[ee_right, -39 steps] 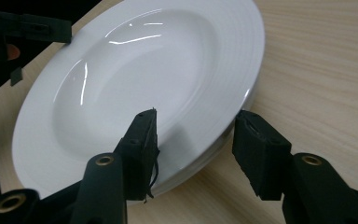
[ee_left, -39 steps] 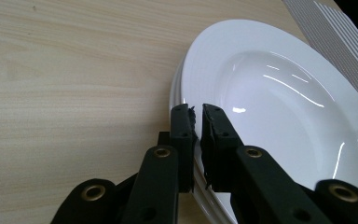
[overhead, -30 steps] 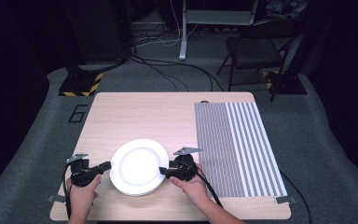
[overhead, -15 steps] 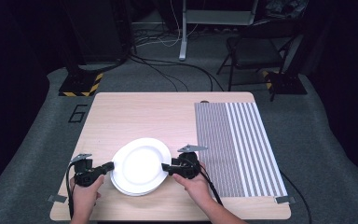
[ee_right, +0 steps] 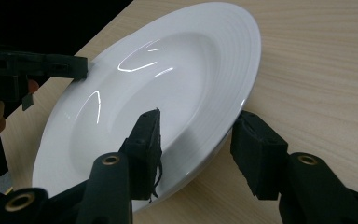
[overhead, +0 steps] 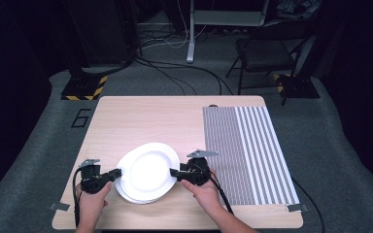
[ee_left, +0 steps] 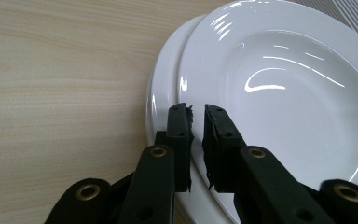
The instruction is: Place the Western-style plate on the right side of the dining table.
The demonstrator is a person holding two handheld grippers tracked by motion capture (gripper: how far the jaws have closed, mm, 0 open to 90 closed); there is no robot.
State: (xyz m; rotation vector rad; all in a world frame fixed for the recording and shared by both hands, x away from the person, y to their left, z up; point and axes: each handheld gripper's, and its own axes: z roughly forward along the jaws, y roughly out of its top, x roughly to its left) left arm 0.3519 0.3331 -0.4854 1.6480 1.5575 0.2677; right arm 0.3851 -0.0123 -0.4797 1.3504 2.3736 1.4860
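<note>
In the lower middle of the high view, two white plates were stacked on the wooden table (overhead: 141, 121), the top plate (overhead: 148, 171) shifted a little toward the upper right so that the lower plate (overhead: 126, 194) showed as a thin crescent at the lower left. The left gripper (overhead: 118, 172) met the stack from the left and the right gripper (overhead: 173, 172) from the right, each held by a hand; the left hand (overhead: 91, 201) and the right hand (overhead: 205, 192) came in from the bottom edge, and the forearms were cut off there. In the left gripper view, the left gripper (ee_left: 196, 137) had its jaws nearly together, pinching the rim of the top plate (ee_left: 289, 93), and the lower plate (ee_left: 161, 98) showed beside it at the left. In the right gripper view, the right gripper (ee_right: 200, 156) stood wide open around the near rim of the top plate (ee_right: 168, 84), one jaw over the inner surface and the other outside the rim; whether they touched the plate was hard to see. The other gripper appeared at the upper left of this view, partly cut by the edge. A striped placemat (overhead: 247, 150) lay in the right part of the table, well apart from the plates.
</note>
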